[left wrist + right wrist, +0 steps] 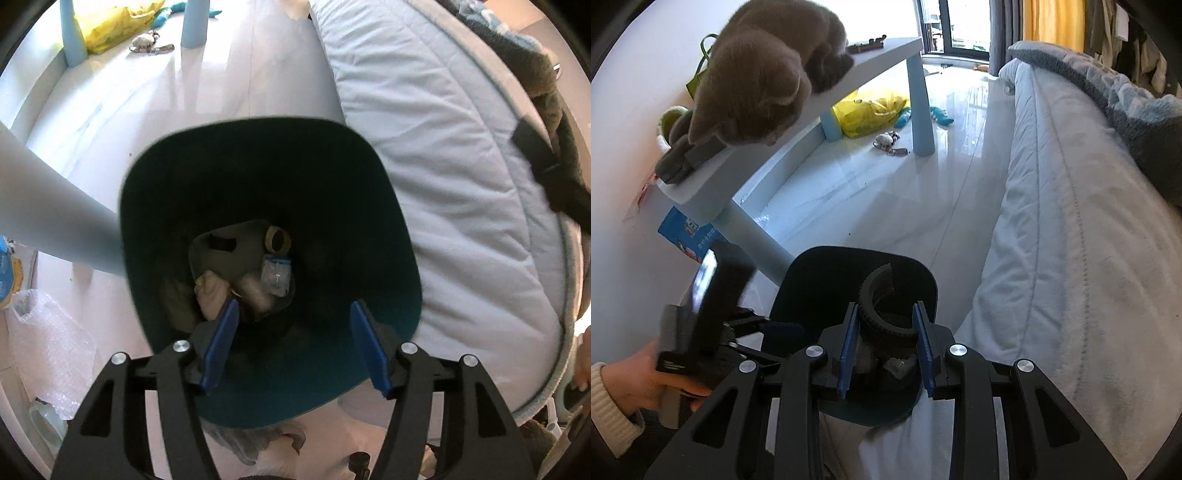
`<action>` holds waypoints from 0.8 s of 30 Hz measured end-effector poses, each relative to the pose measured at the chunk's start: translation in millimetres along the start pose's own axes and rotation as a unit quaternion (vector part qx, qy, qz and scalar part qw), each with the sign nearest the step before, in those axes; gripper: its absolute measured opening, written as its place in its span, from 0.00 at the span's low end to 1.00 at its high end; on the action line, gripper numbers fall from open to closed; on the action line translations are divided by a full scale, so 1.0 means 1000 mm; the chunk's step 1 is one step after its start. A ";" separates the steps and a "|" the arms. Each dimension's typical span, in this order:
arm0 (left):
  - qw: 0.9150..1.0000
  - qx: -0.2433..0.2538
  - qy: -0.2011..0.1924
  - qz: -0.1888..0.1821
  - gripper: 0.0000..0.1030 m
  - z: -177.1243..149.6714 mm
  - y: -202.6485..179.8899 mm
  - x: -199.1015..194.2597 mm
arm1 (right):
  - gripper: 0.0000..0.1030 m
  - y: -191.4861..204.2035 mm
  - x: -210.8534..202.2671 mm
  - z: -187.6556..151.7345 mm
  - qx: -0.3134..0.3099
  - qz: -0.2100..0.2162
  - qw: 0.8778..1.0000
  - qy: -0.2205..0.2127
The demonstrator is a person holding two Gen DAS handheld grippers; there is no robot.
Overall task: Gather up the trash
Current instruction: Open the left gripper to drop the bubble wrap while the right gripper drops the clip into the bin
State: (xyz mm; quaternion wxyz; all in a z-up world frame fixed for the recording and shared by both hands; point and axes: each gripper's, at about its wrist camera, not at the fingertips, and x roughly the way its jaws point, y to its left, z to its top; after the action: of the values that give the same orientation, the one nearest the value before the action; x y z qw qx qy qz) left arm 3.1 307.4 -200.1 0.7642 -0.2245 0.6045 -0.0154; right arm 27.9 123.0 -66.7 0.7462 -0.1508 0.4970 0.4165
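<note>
Jaws first: your left gripper [293, 345] is over the trash bin [391, 206], jaws apart, nothing between the blue pads [221, 343]. Your right gripper [886, 345] is clamped on a black ribbed ring with a gap in its wall, tire-like [882, 314], pads pressing both sides, held above the bin's [812, 273] mouth.

Bin: dark teal, rounded-square opening, standing on the white glossy floor [147, 92] just beside the bed [424, 147]. Down at the bottom, in the left view: a cardboard tube [277, 239], a clear wrapper with blue trim [276, 275], crumpled beige paper [212, 290]. The rest is too dark to tell.

Left of the bin in the left view: bubble wrap [48, 339] on the floor, and a pale blue desk leg [48, 218] running behind the bin rim.

Your left hand [642, 380], cream cuff, shows in the right view, holding the other gripper's body.

Further out: a grey cat [764, 70] lies on the pale blue desk [875, 55]. Under the desk are a yellow plastic bag [871, 110], teal toys [940, 115] and a small grey toy [886, 140]. A grey blanket [1126, 96] lies on top of the bed. At the far end, a window with a yellow curtain [1052, 22].
</note>
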 end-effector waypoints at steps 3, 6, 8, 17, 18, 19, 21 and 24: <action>1.000 0.000 -0.017 -0.007 0.62 0.000 0.004 -0.017 | 0.29 0.003 0.008 -0.002 -0.002 -0.001 1.000 0.010; 0.999 0.006 -0.036 -0.014 0.59 0.000 0.005 -0.035 | 0.29 0.004 0.019 -0.003 0.000 0.000 1.000 0.023; 0.999 0.009 -0.052 -0.014 0.56 0.000 0.004 -0.049 | 0.29 0.005 0.026 -0.004 0.002 0.001 1.000 0.028; 0.988 0.019 -0.150 -0.014 0.47 0.010 -0.011 -0.119 | 0.29 0.014 0.067 -0.016 0.006 0.006 0.998 0.070; 0.987 0.020 -0.158 -0.017 0.45 0.011 -0.013 -0.124 | 0.29 0.016 0.071 -0.016 0.005 0.007 0.997 0.073; 0.985 0.022 -0.168 -0.021 0.44 0.012 -0.017 -0.132 | 0.29 0.018 0.075 -0.018 0.002 0.007 0.997 0.077; 0.983 0.025 -0.180 -0.028 0.41 0.012 -0.022 -0.142 | 0.29 0.024 0.083 -0.020 -0.003 0.007 0.996 0.086; 0.978 0.031 -0.202 -0.038 0.40 0.012 -0.032 -0.158 | 0.31 0.027 0.091 -0.025 -0.010 0.007 0.995 0.094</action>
State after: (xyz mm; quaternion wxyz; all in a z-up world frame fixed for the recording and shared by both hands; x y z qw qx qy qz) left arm -20.1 328.8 -41.2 0.8757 -0.2221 0.4284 -0.0172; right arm 5.9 166.8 -152.2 0.6917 -0.1937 0.5619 0.4103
